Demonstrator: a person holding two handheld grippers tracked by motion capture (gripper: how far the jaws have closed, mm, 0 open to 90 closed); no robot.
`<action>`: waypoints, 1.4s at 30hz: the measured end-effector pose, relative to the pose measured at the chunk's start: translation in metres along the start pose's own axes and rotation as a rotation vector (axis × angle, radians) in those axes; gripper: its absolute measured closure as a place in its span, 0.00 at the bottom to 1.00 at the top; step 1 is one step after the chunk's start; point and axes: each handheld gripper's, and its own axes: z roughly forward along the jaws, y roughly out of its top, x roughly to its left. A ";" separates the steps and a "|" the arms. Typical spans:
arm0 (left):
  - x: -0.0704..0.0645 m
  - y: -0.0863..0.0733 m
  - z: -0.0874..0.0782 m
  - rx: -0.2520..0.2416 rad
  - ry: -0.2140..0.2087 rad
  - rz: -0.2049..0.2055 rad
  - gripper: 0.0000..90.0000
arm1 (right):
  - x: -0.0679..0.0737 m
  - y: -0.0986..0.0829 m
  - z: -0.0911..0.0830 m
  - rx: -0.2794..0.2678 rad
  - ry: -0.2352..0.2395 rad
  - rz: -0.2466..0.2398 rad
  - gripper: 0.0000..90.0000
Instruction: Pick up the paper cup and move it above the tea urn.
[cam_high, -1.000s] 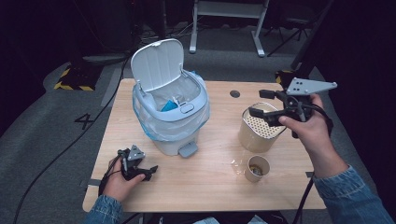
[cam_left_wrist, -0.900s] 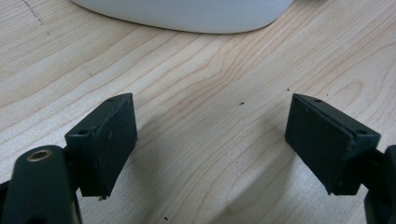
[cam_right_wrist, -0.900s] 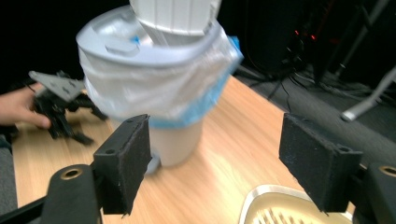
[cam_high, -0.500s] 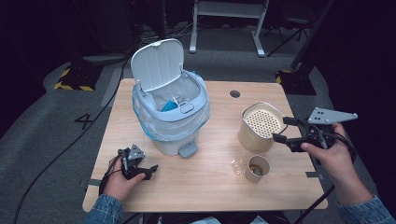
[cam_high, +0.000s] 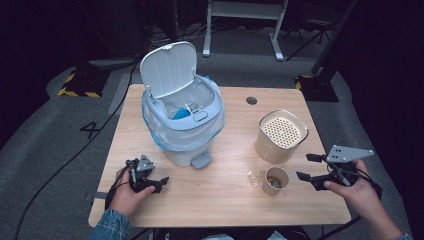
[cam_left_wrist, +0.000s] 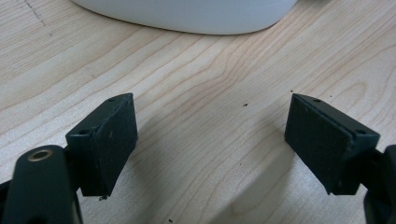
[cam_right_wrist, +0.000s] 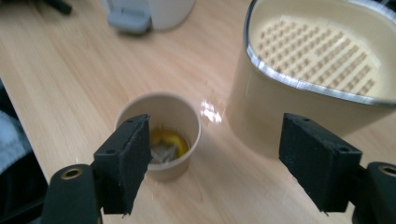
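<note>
- Paper cup (cam_high: 275, 180) stands just in front of the beige perforated container (cam_high: 281, 136), holding a tea bag and yellowish liquid.
- Right gripper (cam_high: 306, 167) — jaws apart, empty — hovers right of the cup.
- Left gripper (cam_high: 162, 181) rests left of the cup, jaws wide apart — by the white bin (cam_high: 183, 120).

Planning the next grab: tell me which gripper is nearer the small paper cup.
Right. The right gripper hangs open just beside the paper cup, jaws aimed at it. The left gripper rests across the table, past the bin.
</note>
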 end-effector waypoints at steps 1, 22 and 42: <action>0.000 0.000 0.000 0.000 -0.003 0.001 0.19 | 0.001 -0.004 0.001 0.012 0.003 -0.003 0.29; 0.000 -0.003 -0.003 0.000 0.008 -0.004 0.19 | 0.019 -0.064 0.066 -0.017 0.087 0.029 0.25; 0.000 -0.003 -0.003 0.000 0.007 -0.004 0.19 | 0.029 -0.063 0.105 -0.122 0.125 0.045 0.30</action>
